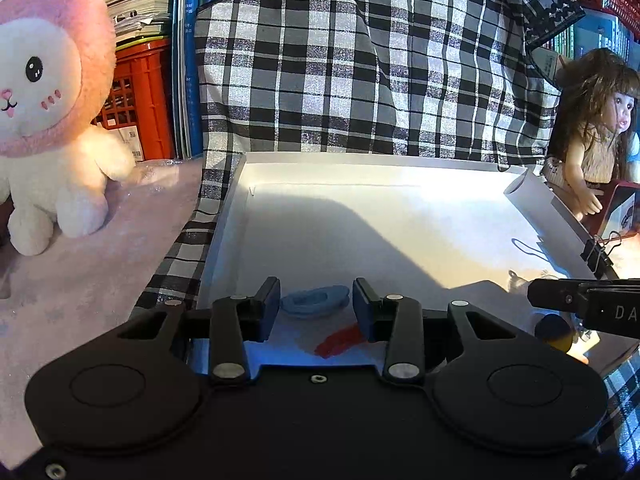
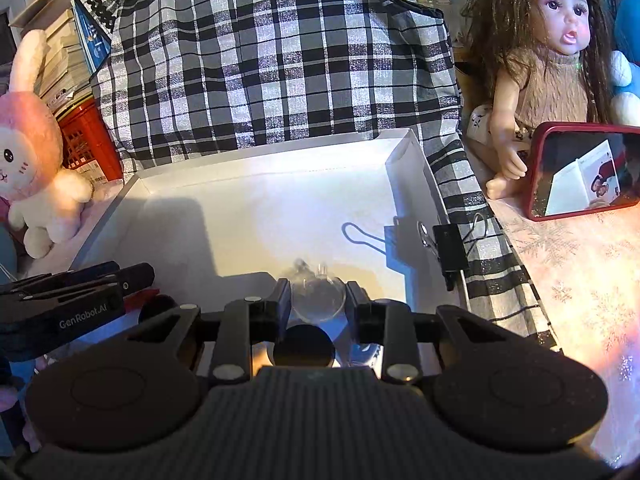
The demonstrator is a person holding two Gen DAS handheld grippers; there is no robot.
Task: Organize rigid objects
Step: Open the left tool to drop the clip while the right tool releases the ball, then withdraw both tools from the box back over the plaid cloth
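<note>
Left gripper (image 1: pixel 316 304) jaws stand apart, a blue ring (image 1: pixel 314 300) lying between them at the white tray's (image 1: pixel 240 184) near edge. Right gripper (image 2: pixel 318 304) jaws pinch a clear ball (image 2: pixel 318 298) over the tray's near right.

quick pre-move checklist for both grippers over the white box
1. Left gripper open around the blue ring: ok.
2. Left fingers touching the ring: cannot tell.
3. Right gripper flanking the clear round piece: ok; grip firm: cannot tell.
4. Red piece lies near the left gripper: not ok.
5. Binder clip on the white box wall, apart from both grippers: ok.
</note>
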